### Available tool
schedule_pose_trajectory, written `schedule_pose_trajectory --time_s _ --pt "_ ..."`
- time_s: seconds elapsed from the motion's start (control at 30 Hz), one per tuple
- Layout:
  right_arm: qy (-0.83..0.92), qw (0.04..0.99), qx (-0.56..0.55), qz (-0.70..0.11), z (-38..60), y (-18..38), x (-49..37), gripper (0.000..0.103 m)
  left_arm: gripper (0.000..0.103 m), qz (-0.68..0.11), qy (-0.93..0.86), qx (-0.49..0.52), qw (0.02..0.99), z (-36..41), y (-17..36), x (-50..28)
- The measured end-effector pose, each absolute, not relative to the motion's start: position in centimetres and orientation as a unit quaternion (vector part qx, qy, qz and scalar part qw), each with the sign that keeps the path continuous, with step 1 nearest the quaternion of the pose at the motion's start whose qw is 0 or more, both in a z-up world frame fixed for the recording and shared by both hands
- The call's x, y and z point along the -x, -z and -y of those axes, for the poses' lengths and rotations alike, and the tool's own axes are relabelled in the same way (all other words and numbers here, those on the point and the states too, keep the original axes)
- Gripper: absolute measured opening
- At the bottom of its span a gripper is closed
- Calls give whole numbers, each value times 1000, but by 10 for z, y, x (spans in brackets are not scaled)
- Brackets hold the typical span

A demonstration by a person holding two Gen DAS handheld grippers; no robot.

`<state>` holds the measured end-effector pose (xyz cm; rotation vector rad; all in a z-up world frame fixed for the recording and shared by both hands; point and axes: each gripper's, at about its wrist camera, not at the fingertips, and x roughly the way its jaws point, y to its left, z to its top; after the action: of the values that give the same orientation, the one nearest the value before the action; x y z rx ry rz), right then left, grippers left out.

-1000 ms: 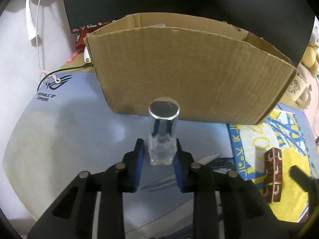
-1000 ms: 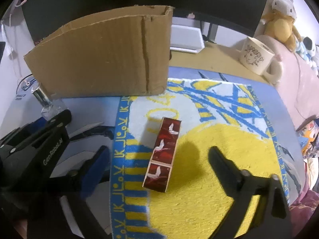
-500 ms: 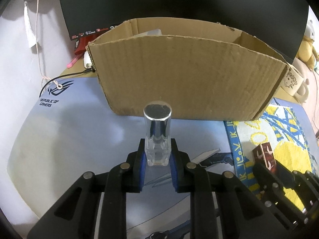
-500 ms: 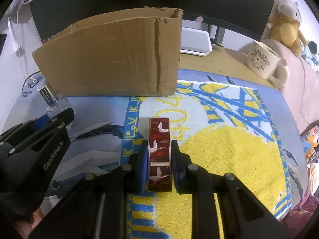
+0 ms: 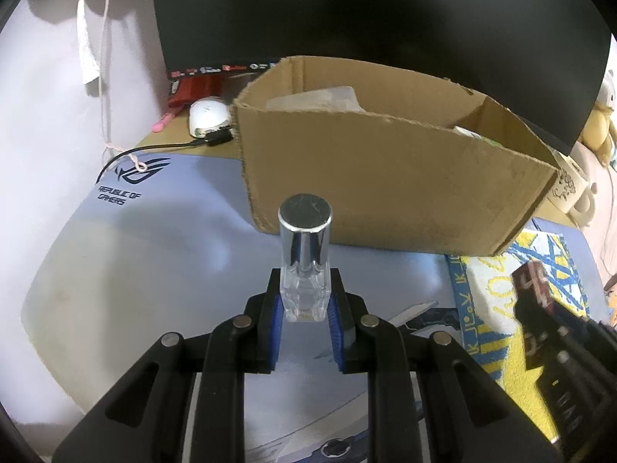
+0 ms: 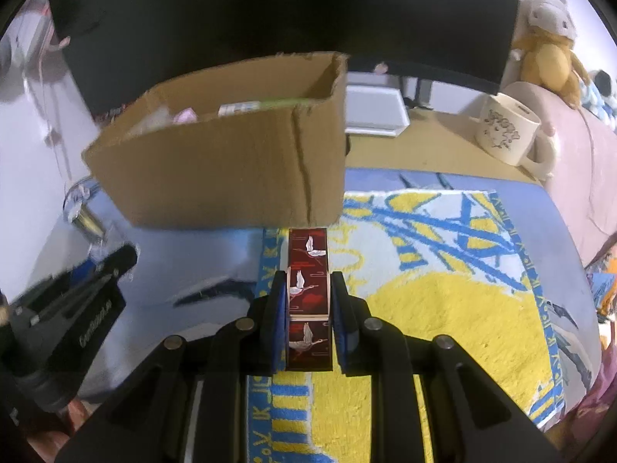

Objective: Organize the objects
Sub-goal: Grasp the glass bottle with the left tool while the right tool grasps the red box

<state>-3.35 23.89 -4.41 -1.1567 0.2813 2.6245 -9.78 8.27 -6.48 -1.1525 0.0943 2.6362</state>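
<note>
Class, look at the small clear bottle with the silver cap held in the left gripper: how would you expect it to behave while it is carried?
The bottle looks like glass, so probably rigid but breakable if dropped. Its smooth walls may slip between the left gripper pads. It is gripped low on its base, with the tall silver cap above, so it might tilt.

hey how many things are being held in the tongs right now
2. A glass bottle with a silver cap sits in the left tongs; a dark red box with cranes sits in the right tongs.
</note>
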Motion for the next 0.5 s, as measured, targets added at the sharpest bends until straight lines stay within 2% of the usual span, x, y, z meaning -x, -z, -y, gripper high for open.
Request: schedule_pose_trajectory --time_s 0.5 --pt "-922 104 363 -87 -240 7 38 23 20 11 -930 353 104 -53 22 87"
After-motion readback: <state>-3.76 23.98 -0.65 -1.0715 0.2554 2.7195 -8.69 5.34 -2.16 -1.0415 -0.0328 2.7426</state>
